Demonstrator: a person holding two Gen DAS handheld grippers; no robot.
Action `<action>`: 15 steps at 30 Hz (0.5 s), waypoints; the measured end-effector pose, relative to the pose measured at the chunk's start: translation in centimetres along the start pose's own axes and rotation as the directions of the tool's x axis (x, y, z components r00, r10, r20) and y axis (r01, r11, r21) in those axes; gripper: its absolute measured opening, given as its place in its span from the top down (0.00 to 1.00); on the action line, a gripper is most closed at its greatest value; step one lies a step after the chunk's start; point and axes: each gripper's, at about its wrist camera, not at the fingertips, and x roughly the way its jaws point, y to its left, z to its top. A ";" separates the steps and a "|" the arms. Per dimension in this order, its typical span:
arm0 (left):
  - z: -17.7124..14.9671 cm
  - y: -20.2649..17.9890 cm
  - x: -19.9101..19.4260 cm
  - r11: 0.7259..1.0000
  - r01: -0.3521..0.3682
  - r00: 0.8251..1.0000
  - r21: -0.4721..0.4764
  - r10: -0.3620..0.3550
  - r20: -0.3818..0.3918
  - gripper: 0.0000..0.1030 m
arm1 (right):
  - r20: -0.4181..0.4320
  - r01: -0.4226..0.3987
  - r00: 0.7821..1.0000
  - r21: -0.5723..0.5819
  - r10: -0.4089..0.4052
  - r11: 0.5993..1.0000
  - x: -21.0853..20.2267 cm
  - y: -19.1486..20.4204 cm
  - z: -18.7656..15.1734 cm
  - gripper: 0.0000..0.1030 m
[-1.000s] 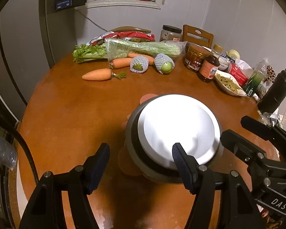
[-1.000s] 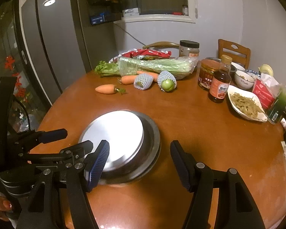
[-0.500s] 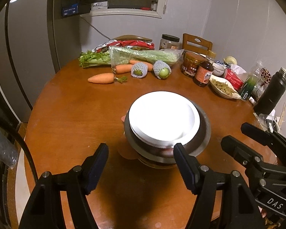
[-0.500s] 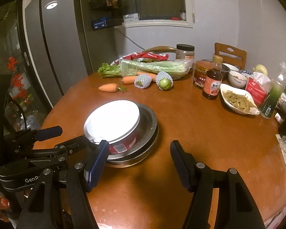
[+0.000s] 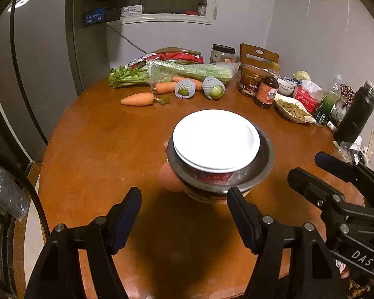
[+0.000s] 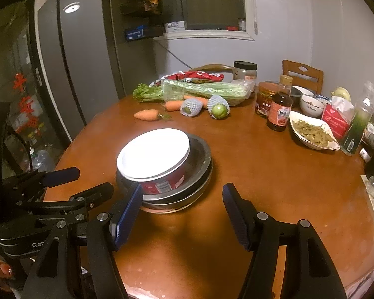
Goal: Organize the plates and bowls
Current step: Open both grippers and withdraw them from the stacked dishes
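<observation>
A stack stands in the middle of the round wooden table (image 5: 99, 149): a white-topped bowl with a red label (image 5: 215, 139) sits inside nested steel bowls (image 5: 264, 159). The right wrist view shows the same white bowl (image 6: 153, 153) and steel bowls (image 6: 202, 159). My left gripper (image 5: 184, 219) is open and empty, a little short of the stack. My right gripper (image 6: 183, 211) is open and empty, just right of the stack's near side. Each gripper shows in the other's view, the right (image 5: 336, 174) and the left (image 6: 69, 184).
At the table's far side lie carrots (image 5: 137, 99), celery (image 5: 187, 71) and netted fruit (image 5: 213, 88). Jars, a sauce bottle (image 5: 266, 92), a dish of greens (image 5: 293, 108), a black flask (image 5: 356, 114) and packets crowd the right. A fridge (image 6: 69, 69) stands at left.
Both grippers have drawn back and risen from the stack, which now looks smaller and farther. Both stay open and empty.
</observation>
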 end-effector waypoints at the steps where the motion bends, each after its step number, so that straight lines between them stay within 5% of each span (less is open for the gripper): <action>1: -0.2 -0.1 -0.1 1.000 -0.003 1.000 0.004 0.003 0.000 0.31 | 0.003 0.002 1.000 -0.001 -0.002 1.000 -0.2 0.1 -0.2 0.34; 15: -3.9 0.1 -1.9 1.000 -0.025 1.000 0.001 0.025 0.014 0.28 | 0.026 0.022 0.999 0.022 -0.023 1.000 -1.8 0.2 -3.6 0.34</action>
